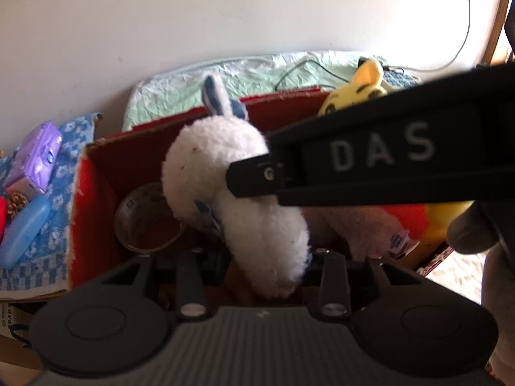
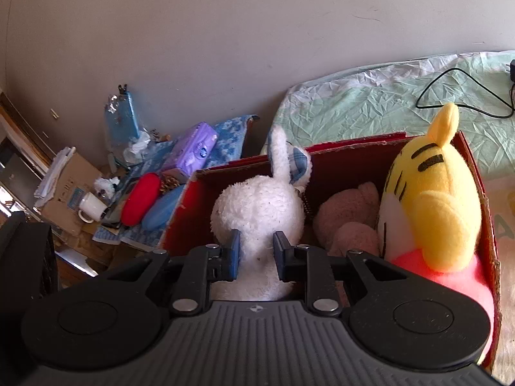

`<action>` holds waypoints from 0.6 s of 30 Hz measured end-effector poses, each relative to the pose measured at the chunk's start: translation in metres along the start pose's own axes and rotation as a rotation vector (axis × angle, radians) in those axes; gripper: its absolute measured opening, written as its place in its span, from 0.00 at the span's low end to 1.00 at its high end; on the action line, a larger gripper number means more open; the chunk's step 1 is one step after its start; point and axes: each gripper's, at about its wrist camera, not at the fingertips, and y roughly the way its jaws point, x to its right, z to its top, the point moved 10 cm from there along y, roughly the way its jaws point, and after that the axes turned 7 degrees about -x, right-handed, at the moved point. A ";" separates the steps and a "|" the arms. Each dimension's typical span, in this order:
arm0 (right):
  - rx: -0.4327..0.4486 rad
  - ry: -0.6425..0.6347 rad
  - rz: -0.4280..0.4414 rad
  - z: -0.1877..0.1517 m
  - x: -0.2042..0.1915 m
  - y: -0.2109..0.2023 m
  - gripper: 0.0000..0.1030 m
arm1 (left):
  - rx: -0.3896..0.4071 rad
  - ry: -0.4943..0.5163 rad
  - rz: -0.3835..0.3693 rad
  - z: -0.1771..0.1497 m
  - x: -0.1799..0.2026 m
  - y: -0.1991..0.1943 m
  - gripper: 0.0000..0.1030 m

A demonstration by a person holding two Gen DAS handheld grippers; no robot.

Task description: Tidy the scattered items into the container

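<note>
Lowering the white plush rabbit (image 2: 257, 212), pinched in my right gripper (image 2: 256, 251), into the red cardboard box (image 2: 354, 143) beside 2 plush toys; the left gripper's (image 1: 257, 270) spread I cannot tell; clutter at frame left is still waiting.

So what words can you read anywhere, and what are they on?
"DAS": white letters on the black right tool crossing the left camera's view.
Round clear lid in the red box: label too blurred to read.
Purple tissue pack: blue logo too small.
Tag on the pink plush: unreadable.

Soft daylight, right-edge glare, fisheye bending, slight blur.
</note>
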 end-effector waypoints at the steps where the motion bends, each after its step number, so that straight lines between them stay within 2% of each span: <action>1: 0.000 -0.004 -0.010 0.000 0.001 0.002 0.22 | -0.003 0.003 -0.011 -0.001 0.000 0.000 0.44; 6: -0.021 0.011 -0.046 0.000 0.009 0.013 0.22 | 0.004 0.016 -0.043 -0.006 -0.002 -0.006 0.57; 8: -0.039 0.014 -0.058 -0.003 0.010 0.018 0.22 | -0.003 0.017 -0.048 -0.008 -0.005 -0.004 0.57; 10: -0.055 0.023 -0.073 -0.005 0.011 0.022 0.22 | -0.022 0.013 -0.066 -0.010 -0.007 0.000 0.65; 15: -0.092 0.028 -0.117 -0.006 0.011 0.026 0.24 | -0.045 0.020 -0.117 -0.010 -0.004 0.005 0.66; 18: -0.099 0.044 -0.131 -0.006 0.014 0.024 0.26 | -0.078 -0.007 -0.178 -0.011 -0.003 0.011 0.68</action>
